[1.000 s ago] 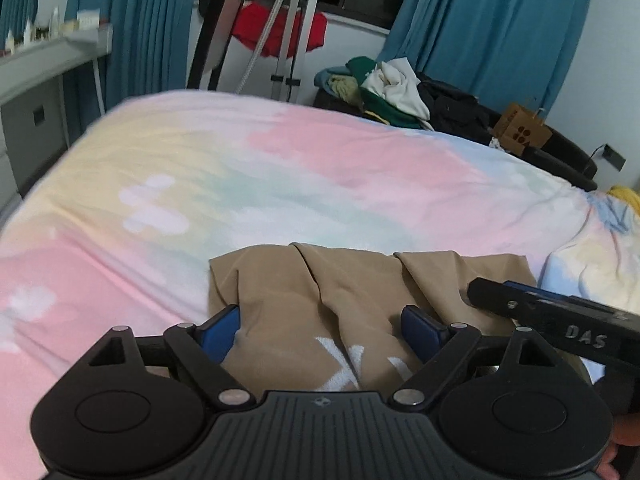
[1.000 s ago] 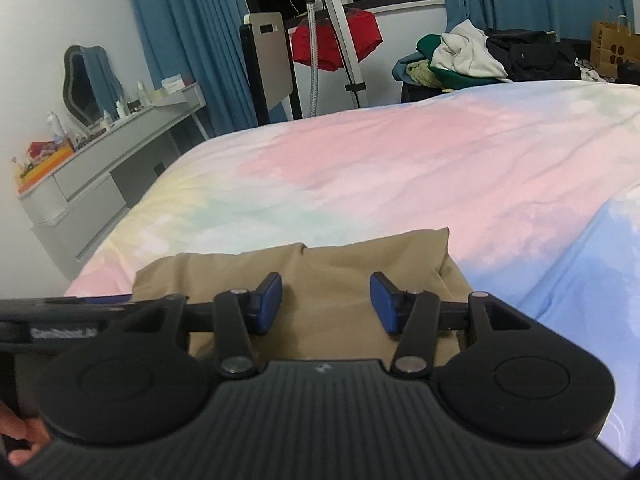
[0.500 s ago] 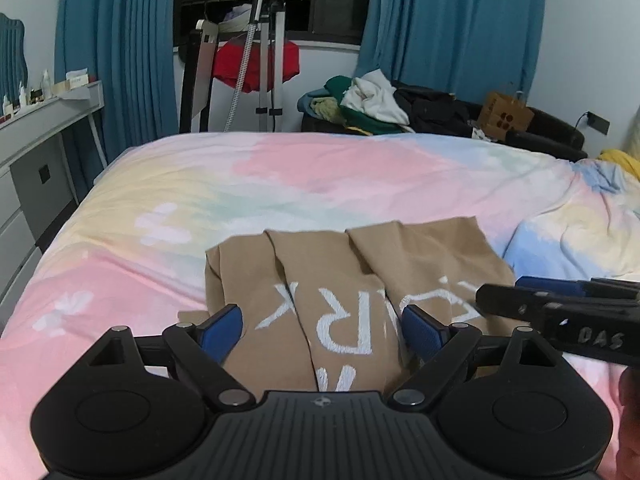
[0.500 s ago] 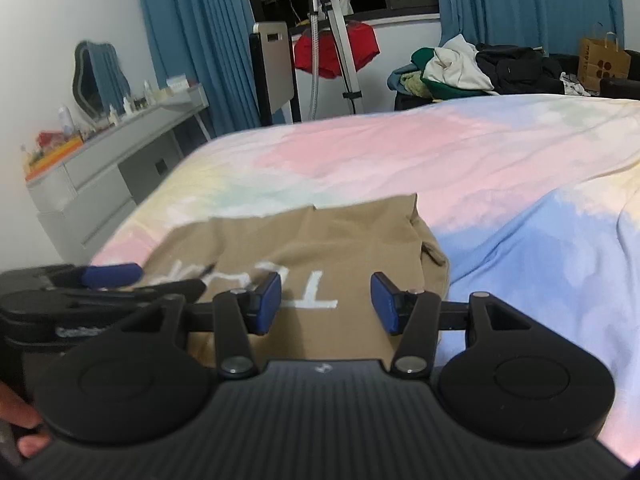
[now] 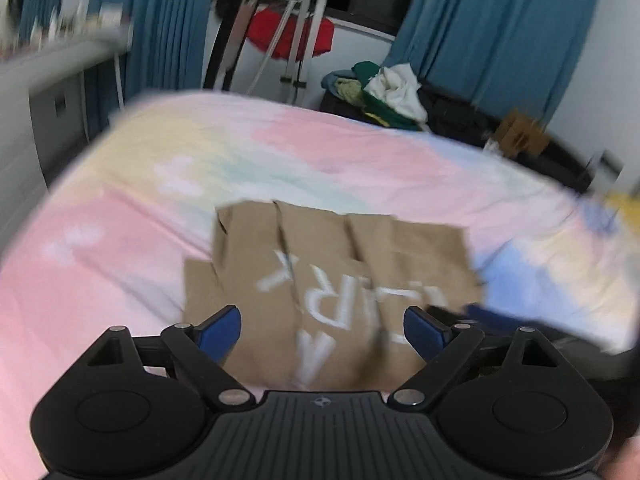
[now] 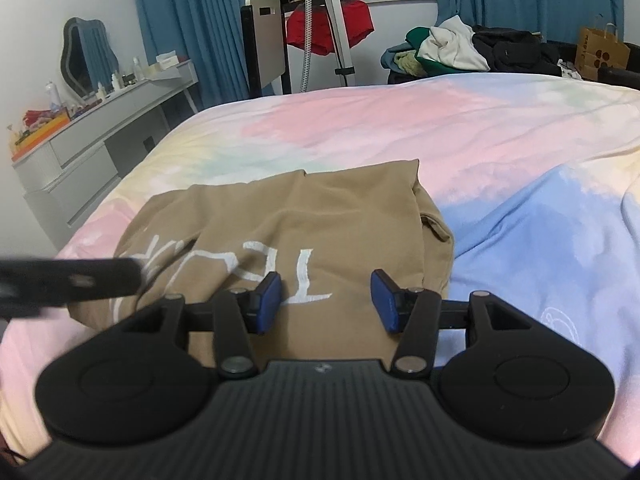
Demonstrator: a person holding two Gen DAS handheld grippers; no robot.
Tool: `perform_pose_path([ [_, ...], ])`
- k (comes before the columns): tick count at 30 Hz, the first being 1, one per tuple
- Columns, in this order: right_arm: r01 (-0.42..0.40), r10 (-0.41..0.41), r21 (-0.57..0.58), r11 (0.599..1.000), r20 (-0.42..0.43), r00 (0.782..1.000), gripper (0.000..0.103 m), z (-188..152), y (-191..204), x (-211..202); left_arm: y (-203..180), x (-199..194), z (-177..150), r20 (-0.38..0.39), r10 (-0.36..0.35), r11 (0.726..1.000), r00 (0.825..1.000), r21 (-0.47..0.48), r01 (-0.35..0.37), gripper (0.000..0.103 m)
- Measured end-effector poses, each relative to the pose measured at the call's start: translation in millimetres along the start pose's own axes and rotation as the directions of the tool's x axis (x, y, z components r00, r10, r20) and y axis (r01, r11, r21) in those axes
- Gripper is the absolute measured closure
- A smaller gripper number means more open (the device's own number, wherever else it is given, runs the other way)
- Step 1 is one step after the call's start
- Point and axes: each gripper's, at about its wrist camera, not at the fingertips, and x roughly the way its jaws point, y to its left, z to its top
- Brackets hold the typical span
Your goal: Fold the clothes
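A folded tan cotton garment with white lettering (image 6: 304, 232) lies on the pastel patchwork bed (image 6: 500, 132); left claw (image 5: 322, 330) and right claw (image 6: 326, 300) hover spread, pinching nothing.

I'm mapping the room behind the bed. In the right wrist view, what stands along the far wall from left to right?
Wavy mirror → grey dresser → red garment on a stand → clothes pile → brown paper bag.

- A home bedroom: a bed (image 6: 400, 128) with a pastel duvet.
- A grey dressing table (image 6: 100, 120) with a mirror (image 6: 86, 60) and bottles.
- Blue curtains (image 6: 188, 20); a heap of clothes (image 6: 460, 50).
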Motion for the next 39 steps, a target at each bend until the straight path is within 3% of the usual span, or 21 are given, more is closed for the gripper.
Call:
perform_pose_path([
  [3,0.002,-0.002,0.003,1.000,-0.004,1.000,0.050,1.6,0.6,0.2,13.9,-0.2,-5.2,-0.068,-0.111,0.977,0.991,-0.190,0.097,0.013],
  [8,0.009,-0.009,0.002,1.000,-0.005,1.000,0.050,2.2,2.3,0.7,41.9,33.0,-18.1,-0.157,-0.178,0.911,0.972,-0.399,0.102,0.014],
  [13,0.019,-0.019,-0.007,1.000,-0.004,1.000,0.050,2.5,5.3,1.7,82.1,55.6,-29.6,-0.122,-0.245,0.773,0.962,-0.624,0.118,0.023],
  [15,0.022,-0.022,-0.013,1.000,-0.002,1.000,0.050,2.4,6.4,2.3,90.8,58.0,-30.8,-0.085,-0.249,0.737,0.965,-0.663,0.132,0.025],
  [23,0.025,-0.025,-0.008,1.000,0.001,1.000,0.050,2.3,7.2,1.9,98.6,61.9,-27.2,-0.007,-0.218,0.725,0.976,-0.670,0.157,0.037],
  [29,0.026,-0.026,-0.006,1.000,0.000,1.000,0.050,2.9,8.0,1.5,90.4,59.6,-26.9,0.016,-0.194,0.753,0.981,-0.638,0.159,0.054],
  [32,-0.050,0.048,0.103,0.993,0.024,0.999,0.050,7.8,2.8,-10.3,91.4,55.2,-22.5,0.028,-0.200,0.747,0.979,-0.642,0.171,0.062],
  [34,-0.253,0.241,0.250,0.935,0.078,0.967,0.050,13.5,-3.9,-27.5,92.2,52.6,-19.6,0.043,-0.210,0.742,0.977,-0.644,0.188,0.066],
  [36,-0.422,0.417,0.375,0.825,0.099,0.903,0.049,13.8,-5.4,-36.2,92.4,49.8,-17.3,0.061,-0.217,0.740,0.974,-0.640,0.205,0.069],
  [38,-0.512,0.541,0.480,0.712,0.089,0.836,0.046,4.4,-4.9,-32.6,91.8,46.5,-15.0,0.081,-0.222,0.738,0.972,-0.637,0.222,0.072],
  [39,-0.502,0.556,0.531,0.683,0.068,0.828,0.046,-2.7,-6.3,-26.4,91.4,44.8,-13.8,0.092,-0.225,0.737,0.970,-0.636,0.231,0.073],
])
